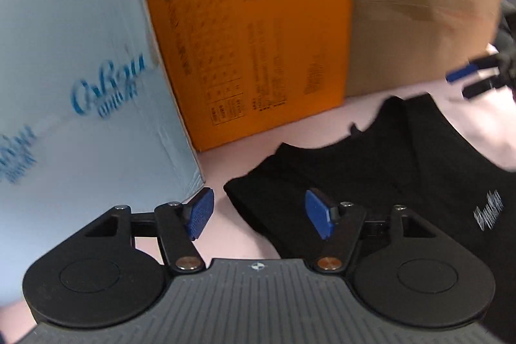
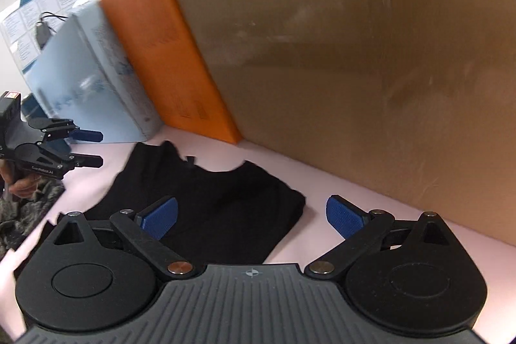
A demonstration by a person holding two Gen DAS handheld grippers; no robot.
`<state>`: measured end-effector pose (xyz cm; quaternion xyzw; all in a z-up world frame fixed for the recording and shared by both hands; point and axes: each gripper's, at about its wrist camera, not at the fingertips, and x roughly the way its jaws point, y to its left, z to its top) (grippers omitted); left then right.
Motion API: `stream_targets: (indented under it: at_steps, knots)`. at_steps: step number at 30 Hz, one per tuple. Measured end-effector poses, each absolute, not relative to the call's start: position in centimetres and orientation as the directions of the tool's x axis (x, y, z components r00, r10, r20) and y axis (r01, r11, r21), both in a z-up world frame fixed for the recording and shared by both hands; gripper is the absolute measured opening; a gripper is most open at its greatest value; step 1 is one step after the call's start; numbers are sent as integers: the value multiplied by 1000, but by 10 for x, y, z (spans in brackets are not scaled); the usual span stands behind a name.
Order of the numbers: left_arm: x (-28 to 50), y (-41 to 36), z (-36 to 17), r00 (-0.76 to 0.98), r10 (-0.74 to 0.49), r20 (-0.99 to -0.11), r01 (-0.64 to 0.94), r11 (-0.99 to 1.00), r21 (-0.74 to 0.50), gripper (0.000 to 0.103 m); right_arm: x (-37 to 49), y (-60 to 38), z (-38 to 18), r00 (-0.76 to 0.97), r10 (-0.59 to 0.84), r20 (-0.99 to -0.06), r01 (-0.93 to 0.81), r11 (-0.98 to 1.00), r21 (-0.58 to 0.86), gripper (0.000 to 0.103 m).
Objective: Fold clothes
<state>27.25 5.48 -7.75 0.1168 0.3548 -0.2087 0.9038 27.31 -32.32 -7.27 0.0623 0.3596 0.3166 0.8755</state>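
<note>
A black garment point(image 1: 371, 176) with small white lettering point(image 1: 488, 210) lies partly folded on the pink table point(image 1: 232, 166). My left gripper point(image 1: 259, 215) hovers open over its near left corner, with nothing pinched; its right pad point(image 1: 319, 216) is above the cloth and its left pad is above bare table. From the right wrist view the garment point(image 2: 206, 199) lies flat, and my right gripper point(image 2: 251, 218) stands open above its right edge, holding nothing. Each gripper shows in the other's view: the right gripper point(image 1: 467, 79) at the far right, the left gripper point(image 2: 95, 149) at the left, both open.
Three boxes stand along the table's far side: a light blue box point(image 1: 80, 70), an orange box point(image 1: 251, 37) and a brown cardboard box point(image 1: 419, 21), the last looming close in the right wrist view point(image 2: 354, 70). A person's hand point(image 2: 19, 186) and patterned sleeve point(image 2: 25, 215) hold the left gripper.
</note>
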Motion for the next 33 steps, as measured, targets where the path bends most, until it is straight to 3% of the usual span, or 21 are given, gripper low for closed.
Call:
stream_targets:
  at_steps: [3, 5, 7, 12, 13, 14, 15, 16, 25, 33]
  knots:
    - [290, 48, -93, 657, -301, -691, 429, 903, 14, 60, 284, -320, -87, 540, 595, -595, -510, 794, 331, 97]
    - [301, 45, -100, 651, -307, -694, 423, 906, -4, 60, 296, -314, -94, 516, 597, -614, -527, 787, 322, 85]
    - [310, 43, -106, 648, -303, -699, 413, 911, -12, 60, 306, -309, -101, 493, 601, -629, -540, 778, 321, 80]
    - [325, 38, -114, 641, -303, -705, 401, 916, -28, 59, 319, -298, -115, 484, 611, -627, -560, 766, 314, 79]
    - [325, 37, -114, 643, -304, -703, 401, 915, -29, 55, 319, -295, -113, 476, 606, -637, -570, 765, 302, 71]
    - [324, 37, -112, 644, -305, -702, 402, 915, -30, 34, 320, -293, -112, 469, 601, -647, -579, 762, 289, 46]
    - [324, 37, -110, 641, -307, -703, 400, 916, -36, 8, 320, -290, -110, 461, 597, -657, -588, 760, 278, 28]
    - [325, 37, -108, 631, -317, -708, 400, 915, -53, 7, 319, -290, -107, 452, 597, -662, -591, 757, 279, 5]
    - [285, 39, -60, 661, -372, -652, 452, 891, -50, 7, 292, -306, -70, 442, 672, -594, -575, 721, 388, 6]
    - [172, 54, 9, 701, -446, -557, 540, 842, 5, 7, 208, -310, -10, 412, 766, -493, -637, 629, 445, 6]
